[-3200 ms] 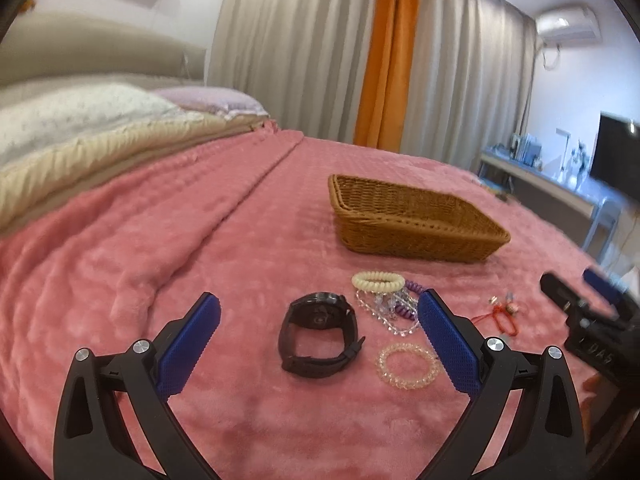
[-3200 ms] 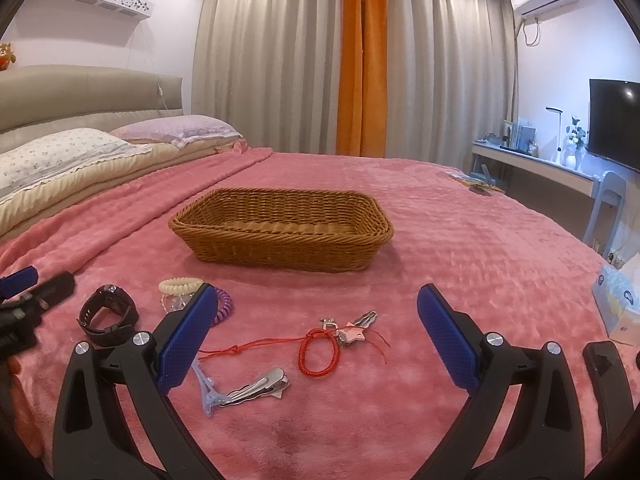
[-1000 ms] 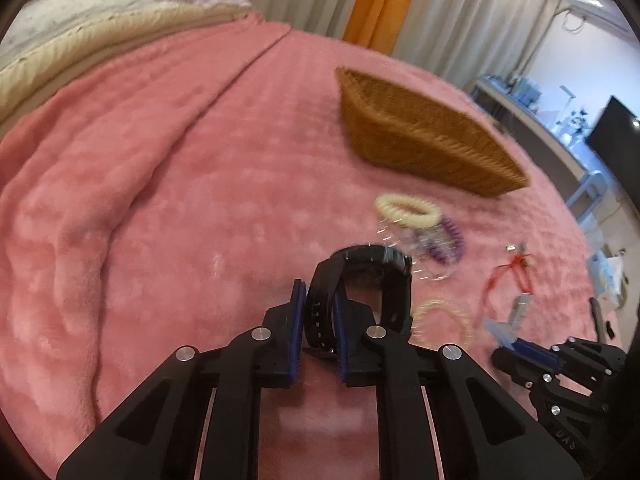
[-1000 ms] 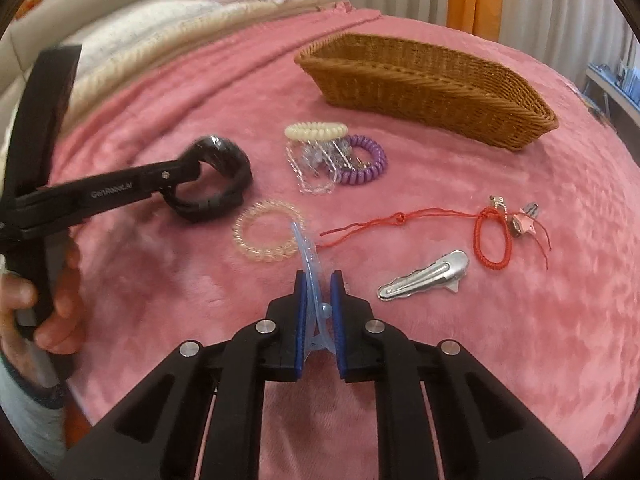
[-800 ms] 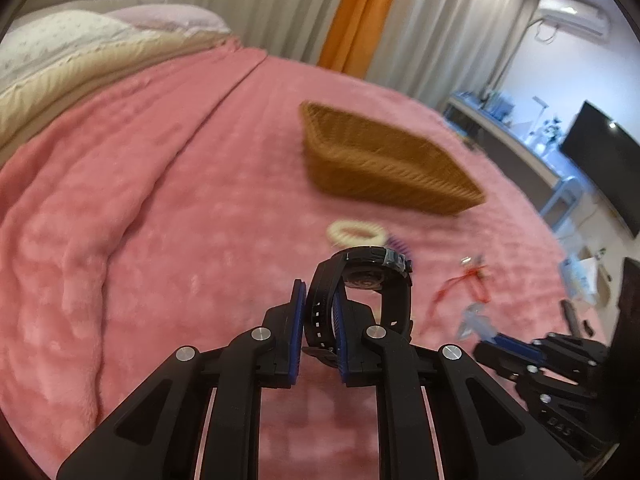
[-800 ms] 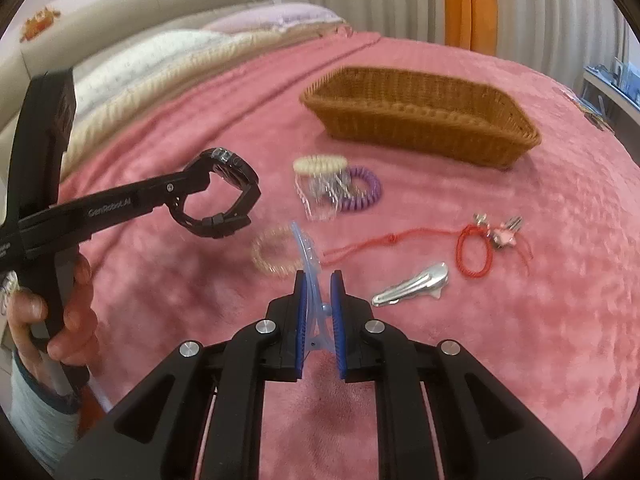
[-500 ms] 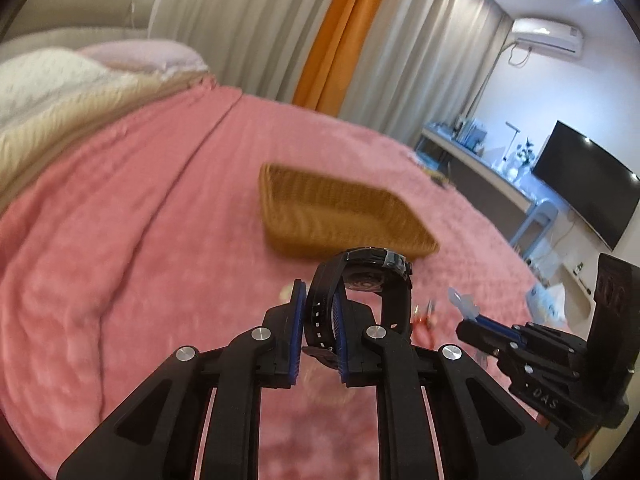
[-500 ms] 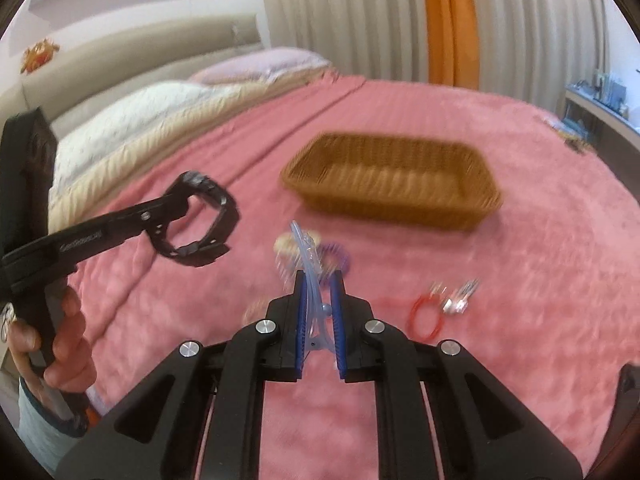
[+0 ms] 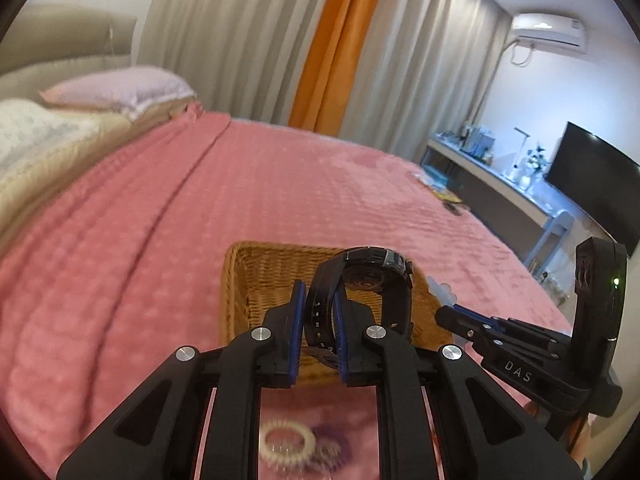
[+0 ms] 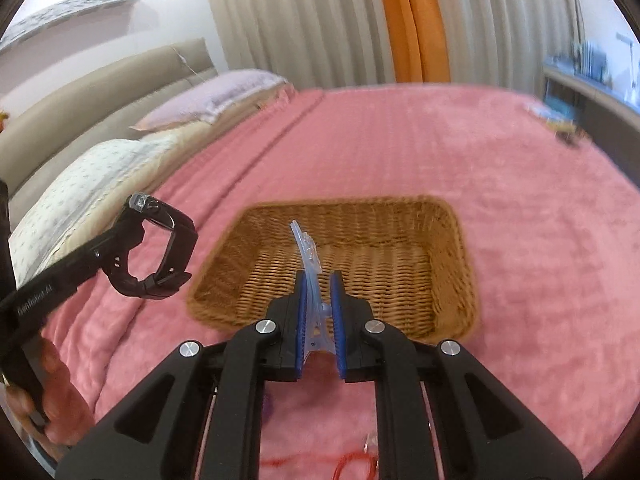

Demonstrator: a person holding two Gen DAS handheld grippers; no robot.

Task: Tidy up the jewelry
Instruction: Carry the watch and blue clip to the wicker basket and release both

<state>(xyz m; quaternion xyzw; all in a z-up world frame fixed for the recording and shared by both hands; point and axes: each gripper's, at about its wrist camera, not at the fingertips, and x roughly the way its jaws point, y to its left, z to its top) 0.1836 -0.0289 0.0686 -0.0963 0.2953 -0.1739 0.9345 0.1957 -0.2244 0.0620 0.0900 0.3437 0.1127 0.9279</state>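
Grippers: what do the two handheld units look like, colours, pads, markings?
Both are matte black plastic. The left gripper and the right gripper have angular linkage arms with cut-out windows, round silver pivot screws and blue textured pads. White lettering runs along each body; the right one's upright handle block carries a small green light.

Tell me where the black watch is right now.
The black watch is clamped by its strap in the left gripper, held in the air near the wicker basket, left of the clip-holding right gripper.

Wrist views, angled down, sharing basket [image 9: 256,280]
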